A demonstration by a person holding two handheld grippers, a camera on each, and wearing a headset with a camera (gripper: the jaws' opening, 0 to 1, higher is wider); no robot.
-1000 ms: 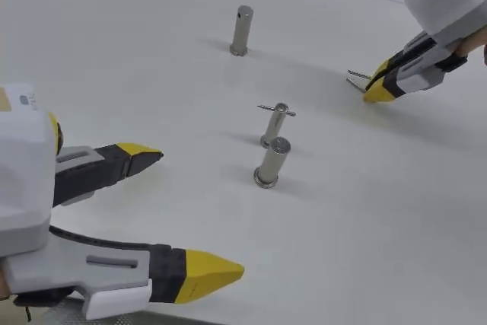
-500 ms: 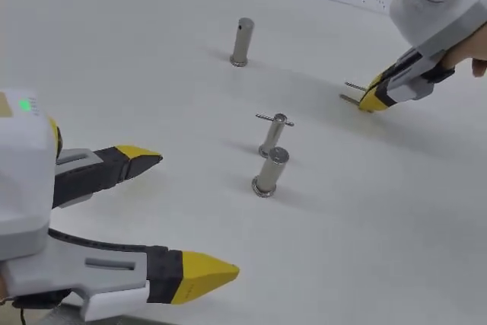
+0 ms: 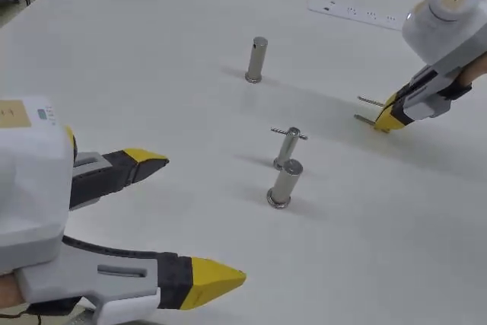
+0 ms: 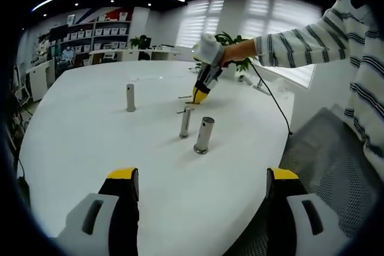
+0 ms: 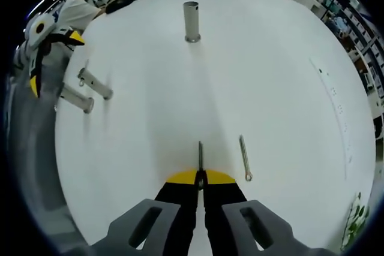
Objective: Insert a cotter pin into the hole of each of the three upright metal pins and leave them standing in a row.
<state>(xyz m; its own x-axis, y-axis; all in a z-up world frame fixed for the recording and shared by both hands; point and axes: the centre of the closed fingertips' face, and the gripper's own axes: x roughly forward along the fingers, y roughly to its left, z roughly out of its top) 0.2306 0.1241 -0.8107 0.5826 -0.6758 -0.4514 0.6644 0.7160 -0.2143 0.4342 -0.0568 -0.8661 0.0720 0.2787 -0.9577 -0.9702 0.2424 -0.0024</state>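
while the left tool gapes wide and empty, the right tool pinches a cotter pin.

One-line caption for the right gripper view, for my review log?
Right tongs shut on a cotter pin, a second cotter pin lying alongside on the white table.

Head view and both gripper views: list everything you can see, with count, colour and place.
table: one, white, under everything
metal pins: three, silver, upright on the table; middle, nearest
cotter pins: three, silver; that one through the middle metal pin, one clamped, one loose beside it
power strip: one, white, far table edge
striped sleeve: one, white and dark
left gripper: white, black, yellow; open
right gripper: same colours; shut on a cotter pin
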